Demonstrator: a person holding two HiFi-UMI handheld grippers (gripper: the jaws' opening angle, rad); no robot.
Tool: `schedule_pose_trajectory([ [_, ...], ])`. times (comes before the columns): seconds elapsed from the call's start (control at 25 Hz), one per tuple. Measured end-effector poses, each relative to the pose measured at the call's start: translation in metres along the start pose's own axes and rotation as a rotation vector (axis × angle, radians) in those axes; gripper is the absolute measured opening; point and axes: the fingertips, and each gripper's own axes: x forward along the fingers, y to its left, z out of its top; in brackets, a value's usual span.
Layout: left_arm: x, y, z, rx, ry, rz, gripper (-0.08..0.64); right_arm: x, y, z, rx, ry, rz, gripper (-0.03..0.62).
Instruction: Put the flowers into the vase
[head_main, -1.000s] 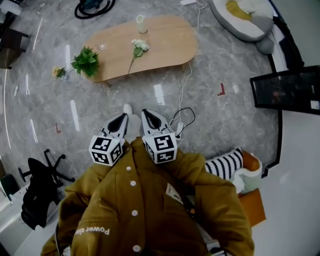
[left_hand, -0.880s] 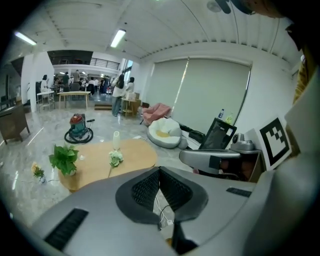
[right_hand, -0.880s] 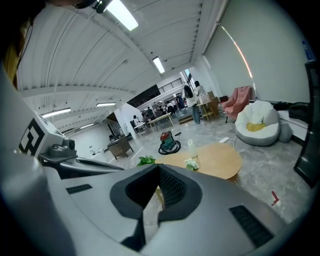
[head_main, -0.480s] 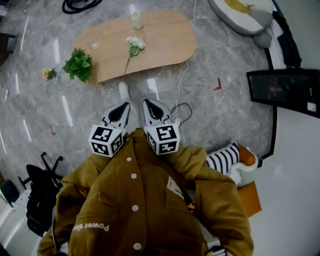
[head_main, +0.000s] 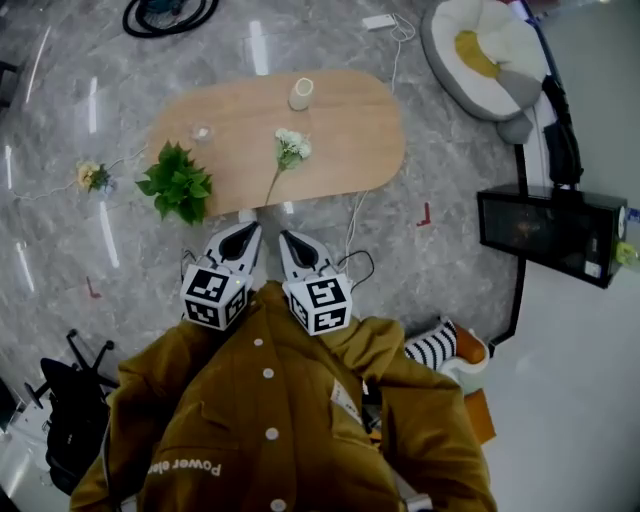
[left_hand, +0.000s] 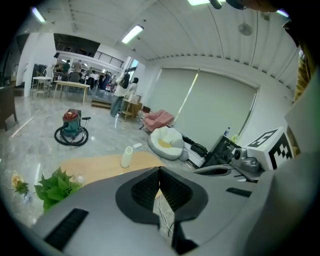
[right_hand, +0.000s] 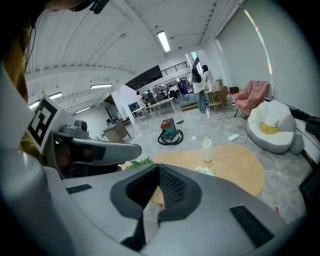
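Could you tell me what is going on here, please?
A person holds two grippers, short of a low wooden table. The left gripper and right gripper both have jaws shut, empty. The vase stands on the table with a white flower lying near it, untouched; green leaves sit by the table's edge and a yellow flower lies on the floor.

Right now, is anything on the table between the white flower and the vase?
Nothing visible. Only bare table top lies between the white flower and the vase; the small clear object sits off to the left.
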Motion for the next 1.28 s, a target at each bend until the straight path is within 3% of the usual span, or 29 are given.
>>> schedule_pose_trajectory([
  [0.16, 0.016, 0.035, 0.011, -0.003, 0.041, -0.037, 0.008, 0.044, -0.007, 0.02, 0.028, 0.014, -0.027, 0.004],
  [0.44, 0.039, 0.065, 0.018, -0.013, 0.101, -0.055, 0.008, 0.082, -0.039, 0.024, 0.099, 0.062, -0.048, 0.005],
  [0.6, 0.062, 0.086, 0.015, -0.021, 0.124, -0.026, 0.008, 0.108, -0.063, 0.009, 0.115, 0.137, -0.035, 0.005],
  [0.96, 0.097, 0.122, 0.006, -0.131, 0.1, 0.042, 0.008, 0.166, -0.111, -0.036, 0.129, 0.24, -0.06, 0.007],
  [1.28, 0.122, 0.138, -0.033, -0.127, 0.141, 0.061, 0.008, 0.216, -0.142, -0.083, 0.18, 0.303, -0.109, 0.026],
])
